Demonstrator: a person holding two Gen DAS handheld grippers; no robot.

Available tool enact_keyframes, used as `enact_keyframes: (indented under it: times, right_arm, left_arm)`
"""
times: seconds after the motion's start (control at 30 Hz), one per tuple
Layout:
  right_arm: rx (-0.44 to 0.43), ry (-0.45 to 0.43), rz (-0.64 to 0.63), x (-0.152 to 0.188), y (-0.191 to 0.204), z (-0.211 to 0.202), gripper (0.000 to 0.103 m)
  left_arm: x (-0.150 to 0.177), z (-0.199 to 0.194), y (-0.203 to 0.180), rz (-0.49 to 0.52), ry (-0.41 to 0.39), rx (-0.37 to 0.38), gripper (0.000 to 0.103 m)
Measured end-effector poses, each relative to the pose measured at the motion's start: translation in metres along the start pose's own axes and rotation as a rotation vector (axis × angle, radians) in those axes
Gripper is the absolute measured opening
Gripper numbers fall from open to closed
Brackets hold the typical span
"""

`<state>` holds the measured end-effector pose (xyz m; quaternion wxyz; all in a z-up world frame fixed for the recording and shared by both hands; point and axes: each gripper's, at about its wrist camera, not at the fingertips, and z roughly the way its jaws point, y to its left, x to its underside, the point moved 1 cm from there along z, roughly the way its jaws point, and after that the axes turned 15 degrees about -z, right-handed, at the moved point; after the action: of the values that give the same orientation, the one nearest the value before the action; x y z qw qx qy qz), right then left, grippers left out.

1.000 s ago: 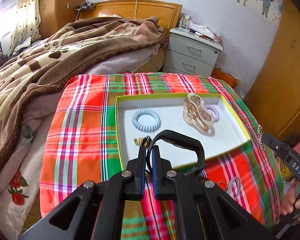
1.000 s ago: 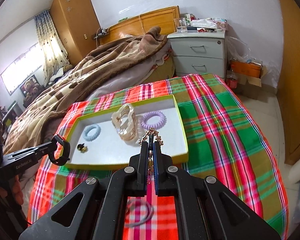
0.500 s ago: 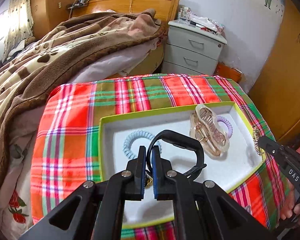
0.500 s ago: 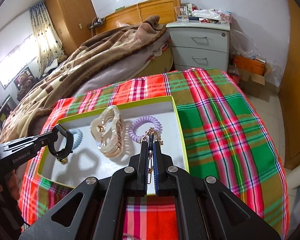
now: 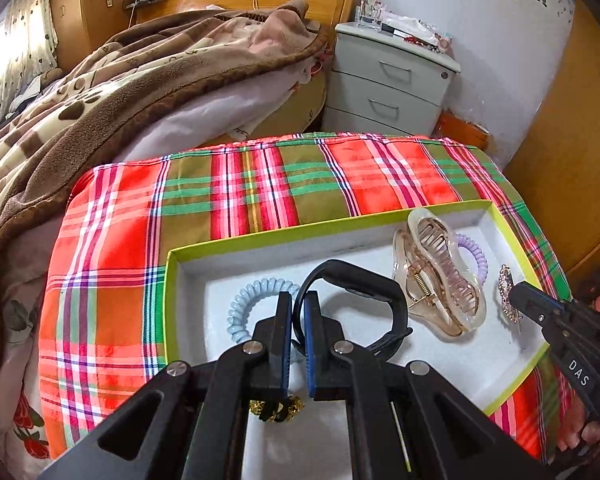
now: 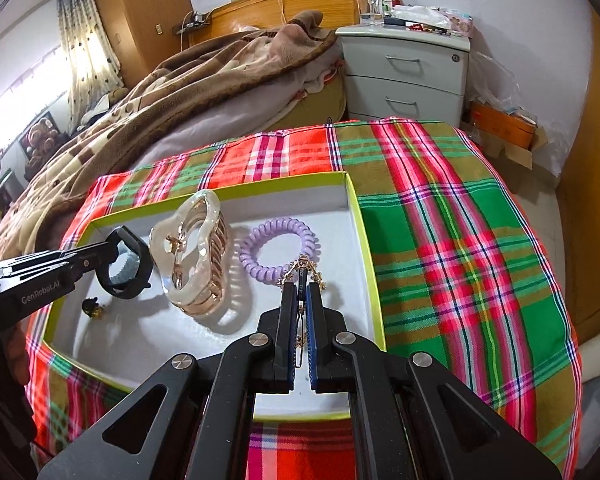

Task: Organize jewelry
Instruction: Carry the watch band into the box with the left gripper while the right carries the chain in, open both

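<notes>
Both hand-held grippers are now seen over the white, green-rimmed tray [image 5: 380, 222] on the plaid-covered worktop [image 5: 260, 184], whereas a second ago they were held back at its near edge; the tray has grown larger and slid lower in both wrist views as the tools were carried in and down. The left hand-held gripper [image 5: 296, 312] is pressed together on a black band [image 5: 352, 280], which is held just above the tray floor at the lower centre of the left wrist frame, in front of the pale blue coil hair tie [image 5: 244, 304]. The right hand-held gripper [image 6: 299, 292] is pinched on a gold hair pin [image 6: 302, 266], its ornate head now hanging over the near rim of the purple coil hair tie [image 6: 278, 250] at the centre of the right wrist frame. A translucent claw clip [image 6: 192, 256] is lying between the two tools, and a small gold-and-black trinket [image 5: 276, 406] rests on the tray floor beneath the left jaws. Since neither grip has been loosened, both pieces can be judged as brought to the tray but not yet set down; release is what appears to remain, with care needed so the pin is not snagged in the purple coil.
</notes>
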<state>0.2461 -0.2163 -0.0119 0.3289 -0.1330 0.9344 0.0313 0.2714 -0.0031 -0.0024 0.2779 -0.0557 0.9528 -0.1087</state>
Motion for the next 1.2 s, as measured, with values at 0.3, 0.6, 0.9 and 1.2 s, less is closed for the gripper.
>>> enact_keyframes:
  times: [0.3, 0.6, 0.9, 1.2]
  right_arm:
    - [0.016, 0.024, -0.015, 0.0007, 0.0018, 0.0089, 0.004]
    - [0.023, 0.025, -0.023, 0.0006, 0.0038, 0.0102, 0.004]
    - [0.02, 0.02, -0.016, -0.0006, 0.0032, 0.01, 0.005]
    - [0.019, -0.002, -0.011, -0.0034, 0.0028, 0.0045, 0.011]
  left_arm:
    - [0.0002, 0.0071, 0.0, -0.006, 0.012, -0.003, 0.007]
    - [-0.0004, 0.0095, 0.0002, -0.012, 0.016, 0.0, 0.008]
    - [-0.0014, 0.0107, 0.0019, -0.026, 0.025, 0.007, 0.012]
    - [-0.0008, 0.004, -0.0003, -0.027, 0.003, 0.015, 0.028]
